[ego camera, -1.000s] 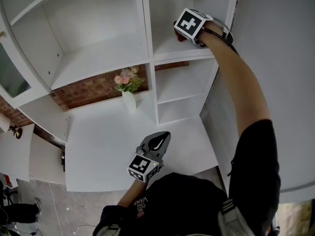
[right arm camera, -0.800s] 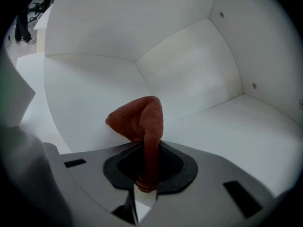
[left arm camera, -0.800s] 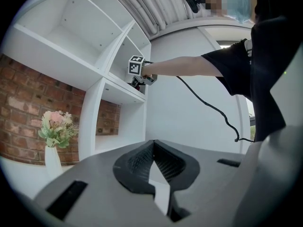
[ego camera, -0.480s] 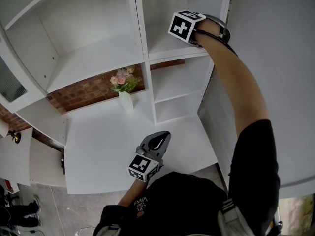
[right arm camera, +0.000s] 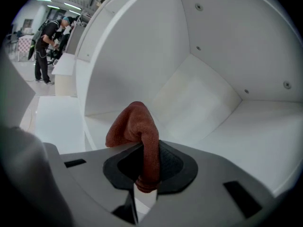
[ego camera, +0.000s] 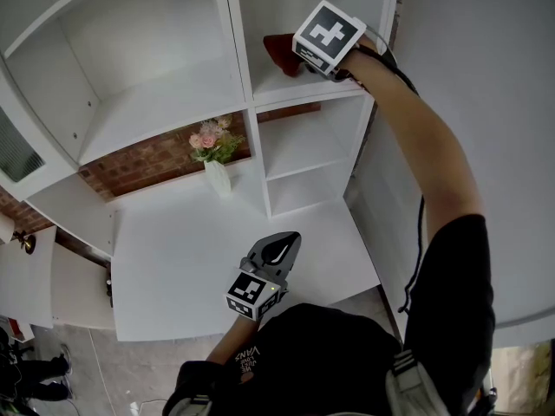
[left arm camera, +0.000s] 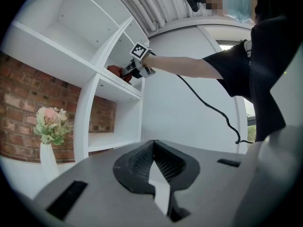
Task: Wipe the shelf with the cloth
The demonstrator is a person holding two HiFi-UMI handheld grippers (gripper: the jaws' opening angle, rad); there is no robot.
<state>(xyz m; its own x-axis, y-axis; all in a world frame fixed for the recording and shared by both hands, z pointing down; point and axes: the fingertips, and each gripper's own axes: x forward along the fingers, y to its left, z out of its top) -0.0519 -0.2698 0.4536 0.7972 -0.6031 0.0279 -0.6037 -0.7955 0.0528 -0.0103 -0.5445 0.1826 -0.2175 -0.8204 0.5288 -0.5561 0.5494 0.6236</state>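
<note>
The rust-red cloth [right arm camera: 137,126] is pinched by a fold between the 2 closed jaws of the right gripper [ego camera: 299,57]. It bunches up ahead of them inside the upper right compartment of the white shelf [ego camera: 299,85], probably touching the board near the left wall, though no view shows the contact clearly. Wiping looks under way in this 1 compartment; its back and right side, and the lower compartments, likely remain. The left gripper [left arm camera: 154,162] hangs low over the white counter [ego camera: 191,258], jaws together on nothing.
</note>
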